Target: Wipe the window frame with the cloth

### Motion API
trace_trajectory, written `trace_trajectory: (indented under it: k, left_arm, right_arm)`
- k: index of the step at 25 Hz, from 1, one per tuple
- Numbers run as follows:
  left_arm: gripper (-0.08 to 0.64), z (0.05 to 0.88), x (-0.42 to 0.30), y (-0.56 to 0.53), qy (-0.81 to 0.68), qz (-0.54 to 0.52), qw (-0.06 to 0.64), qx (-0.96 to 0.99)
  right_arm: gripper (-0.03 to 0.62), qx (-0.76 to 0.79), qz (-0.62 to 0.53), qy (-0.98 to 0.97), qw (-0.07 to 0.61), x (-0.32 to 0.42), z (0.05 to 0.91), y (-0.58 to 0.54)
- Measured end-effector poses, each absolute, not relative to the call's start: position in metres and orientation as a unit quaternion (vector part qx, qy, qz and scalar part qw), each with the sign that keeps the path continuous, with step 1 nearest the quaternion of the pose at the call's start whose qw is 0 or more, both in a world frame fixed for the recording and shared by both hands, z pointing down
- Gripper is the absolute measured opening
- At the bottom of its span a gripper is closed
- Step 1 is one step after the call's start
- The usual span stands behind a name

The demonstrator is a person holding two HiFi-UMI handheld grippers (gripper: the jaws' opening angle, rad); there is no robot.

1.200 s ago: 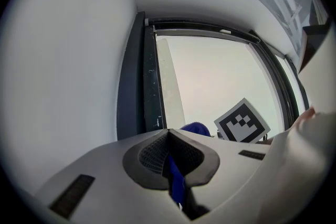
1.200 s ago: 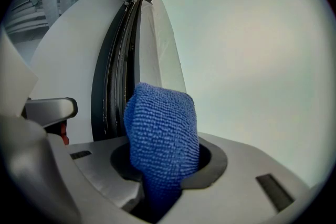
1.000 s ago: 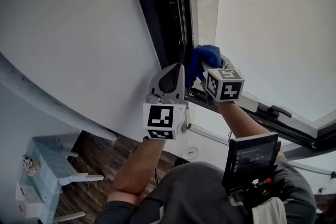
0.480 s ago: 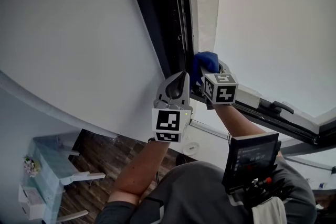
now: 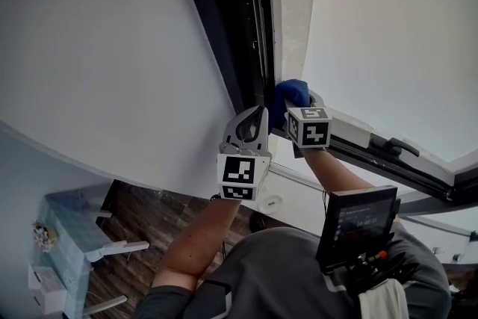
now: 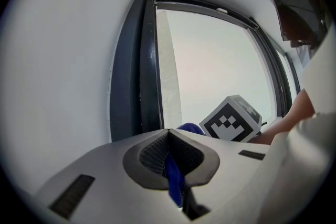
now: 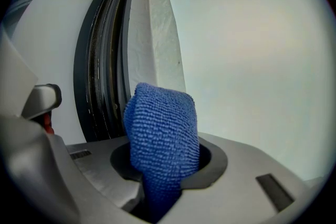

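1. Wall [image 5: 112, 48]: this pale surface fills the left half of the head view. It is not part of the work area, so keep the wiping face off it.
2. Glass pane [image 5: 396, 33]: it occupies the upper right of the head view. Do not let the stroke drift onto it.
3. Window frame [image 5: 239, 19]: the dark upright member runs from top centre down to the middle of the head view, with grooved channels along its length. It meets a lower rail [image 5: 388, 153] that slants to the lower right. Work along the channels rather than across them, because dirt probably collects there.
4. Left gripper [image 5: 258, 116]: it sits at centre, just left of the frame's lower corner. Its jaws are pressed together on a thin blue strip, apparently a trailing edge of the cloth. Keep this edge pulled clear so it does not snag in the channel.
5. Right gripper [image 7: 163, 165]: its jaws pinch the cloth at its base. Angle the tool so that only fabric meets the frame, never the jaw tips.
6. Cloth [image 5: 290, 95]: a blue folded wad projects beyond the right jaws, at the corner where the upright meets the rail. Contact with the frame cannot be confirmed. Apply steady pressure and overlap successive passes.
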State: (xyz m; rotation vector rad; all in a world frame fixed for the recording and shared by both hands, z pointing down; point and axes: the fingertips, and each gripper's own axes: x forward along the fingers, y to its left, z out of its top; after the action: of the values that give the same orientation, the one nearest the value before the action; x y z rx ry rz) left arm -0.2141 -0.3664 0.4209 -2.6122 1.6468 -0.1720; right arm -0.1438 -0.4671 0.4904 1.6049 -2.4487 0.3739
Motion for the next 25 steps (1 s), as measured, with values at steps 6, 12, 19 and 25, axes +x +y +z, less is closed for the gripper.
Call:
trace_trajectory:
  k: [6,12,19,25]
  left_arm:
    - [0.009,0.435,-0.214,-0.366,0.528,-0.064,0.012,-0.847]
    - [0.009,0.443,-0.201,-0.358,0.505,-0.068,0.013,-0.86]
    - [0.009,0.454,-0.204,-0.348,0.519,-0.063,-0.005,-0.853]
    - [0.009,0.457,-0.205,-0.342,0.532,-0.06,-0.01,-0.845]
  right_arm:
    - [0.132,0.545,0.137,-0.82,0.112,-0.144,0.505,-0.467]
    - [0.132,0.538,0.143,-0.821,0.126,-0.14,0.512,-0.461]
    - [0.132,0.536,0.16,-0.822,0.11,-0.121,0.498,-0.43]
    - [0.132,0.533,0.172,-0.822,0.103,-0.112,0.498,-0.407]
